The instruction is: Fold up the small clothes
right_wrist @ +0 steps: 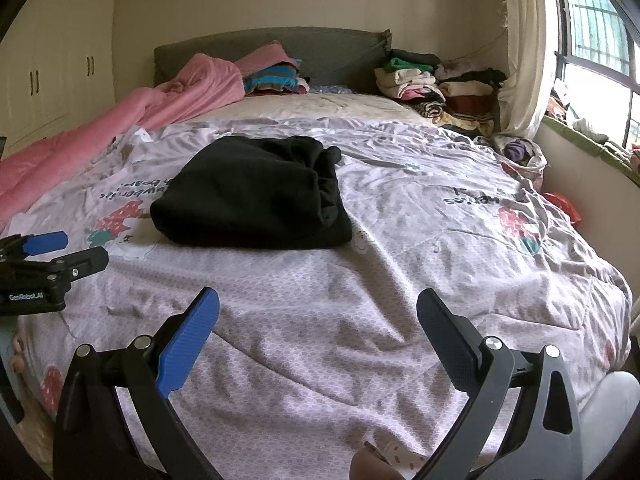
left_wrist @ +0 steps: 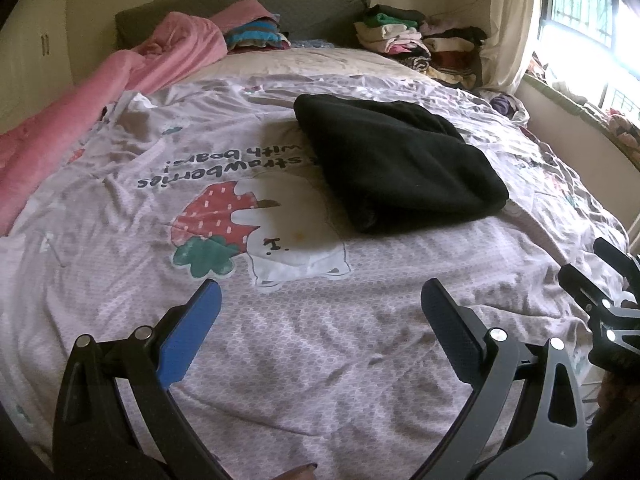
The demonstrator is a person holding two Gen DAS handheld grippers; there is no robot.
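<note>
A black garment (left_wrist: pixel 396 160) lies folded into a thick bundle in the middle of the bed; the right wrist view shows the black garment (right_wrist: pixel 252 196) ahead and to the left. My left gripper (left_wrist: pixel 320 312) hovers open over the near part of the duvet, well short of the garment, with nothing between its fingers. My right gripper (right_wrist: pixel 318 320) is open too and holds nothing, also short of the bundle. The right gripper (left_wrist: pixel 600 272) appears at the right edge of the left wrist view, and the left gripper (right_wrist: pixel 64 252) at the left edge of the right wrist view.
A lilac duvet (left_wrist: pixel 280 360) with strawberry and bear prints covers the bed. A pink blanket (left_wrist: pixel 100 92) runs along the left side. Stacks of folded clothes (left_wrist: pixel 420 44) stand by the grey headboard (left_wrist: pixel 280 4). A window and sill (right_wrist: pixel 592 92) are at the right.
</note>
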